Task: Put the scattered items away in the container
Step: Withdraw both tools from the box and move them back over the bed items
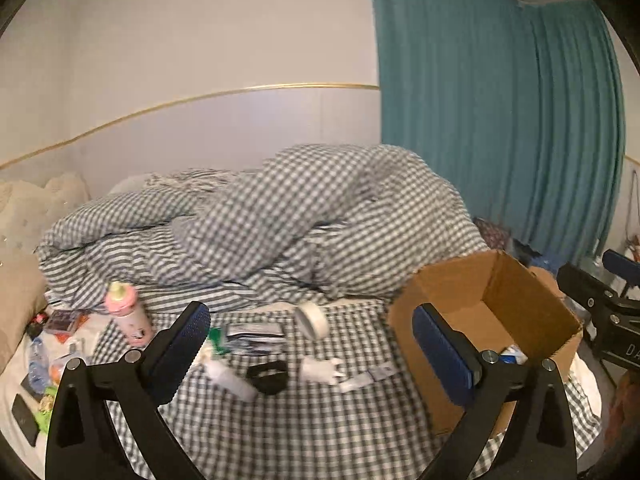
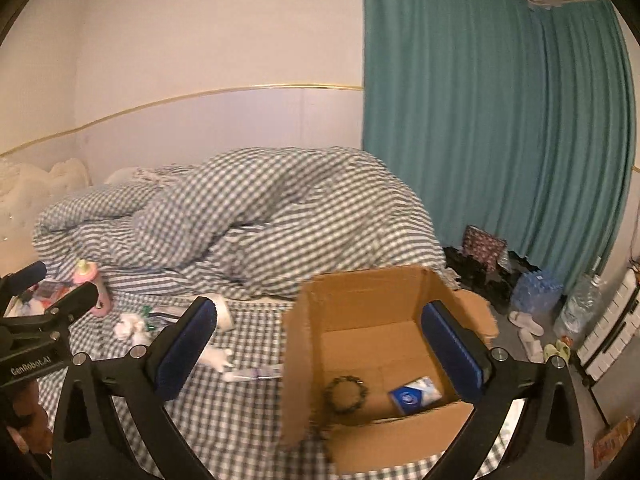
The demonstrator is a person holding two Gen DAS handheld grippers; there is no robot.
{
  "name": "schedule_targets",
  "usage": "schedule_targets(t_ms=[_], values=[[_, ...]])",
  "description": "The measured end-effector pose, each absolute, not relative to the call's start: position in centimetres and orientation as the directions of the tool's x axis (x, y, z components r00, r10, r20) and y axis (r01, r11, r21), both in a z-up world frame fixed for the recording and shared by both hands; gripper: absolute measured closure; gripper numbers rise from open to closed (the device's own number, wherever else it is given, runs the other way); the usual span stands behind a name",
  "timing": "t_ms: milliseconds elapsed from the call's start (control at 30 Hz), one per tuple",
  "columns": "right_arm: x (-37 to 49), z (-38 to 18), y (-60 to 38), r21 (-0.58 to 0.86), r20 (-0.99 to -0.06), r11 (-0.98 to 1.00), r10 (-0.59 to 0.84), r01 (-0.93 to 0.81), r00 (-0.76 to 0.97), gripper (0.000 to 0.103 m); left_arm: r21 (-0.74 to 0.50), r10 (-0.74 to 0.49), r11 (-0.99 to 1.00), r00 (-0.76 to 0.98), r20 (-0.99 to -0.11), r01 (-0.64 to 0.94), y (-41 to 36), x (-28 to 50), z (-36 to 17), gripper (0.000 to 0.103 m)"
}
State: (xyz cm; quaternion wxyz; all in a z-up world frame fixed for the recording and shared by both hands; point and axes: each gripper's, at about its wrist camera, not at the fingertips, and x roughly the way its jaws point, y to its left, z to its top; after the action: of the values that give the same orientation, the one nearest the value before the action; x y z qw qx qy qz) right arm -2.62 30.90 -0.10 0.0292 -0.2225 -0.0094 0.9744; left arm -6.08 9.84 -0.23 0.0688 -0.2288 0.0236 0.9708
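Note:
An open cardboard box stands on the checked bed. It holds a dark beaded ring and a blue-and-white packet. My left gripper is open and empty above scattered items: a pink bottle, a white jar, a dark packet, a white tube, a black object and a white plug. My right gripper is open and empty over the box's left wall.
A heaped checked duvet lies behind the items. More clutter, with a water bottle and a phone, lies at the bed's left edge. A teal curtain, water bottles and slippers are to the right on the floor.

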Motion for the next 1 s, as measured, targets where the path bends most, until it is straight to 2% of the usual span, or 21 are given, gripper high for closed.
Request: schedule_targets(t_ms=[300,467,1000], values=[[-3.4,-0.4,25.2,-0.031,-0.445,-0.998,-0.028,0.047,-0.895,0.0,-0.054,0.111,-0.994,-0.907,-0.407,-0.097,2.2,-4.3,0.7,0.0],[-4.0,-0.9,22.6,-0.044,-0.459,-0.996,-0.053,0.082,-0.887,0.0,-0.053,0.076,-0.997,-0.917,-0.391,-0.06,-1.3,-3.5,0.8,0.0],[-7.8,-6.0,17.1,-0.053,-0.56,-0.985,-0.108,0.165,-0.822,0.0,-0.071,-0.042,-0.993,-0.862,-0.506,0.09,-9.8,-7.6,-3.9,0.0]])
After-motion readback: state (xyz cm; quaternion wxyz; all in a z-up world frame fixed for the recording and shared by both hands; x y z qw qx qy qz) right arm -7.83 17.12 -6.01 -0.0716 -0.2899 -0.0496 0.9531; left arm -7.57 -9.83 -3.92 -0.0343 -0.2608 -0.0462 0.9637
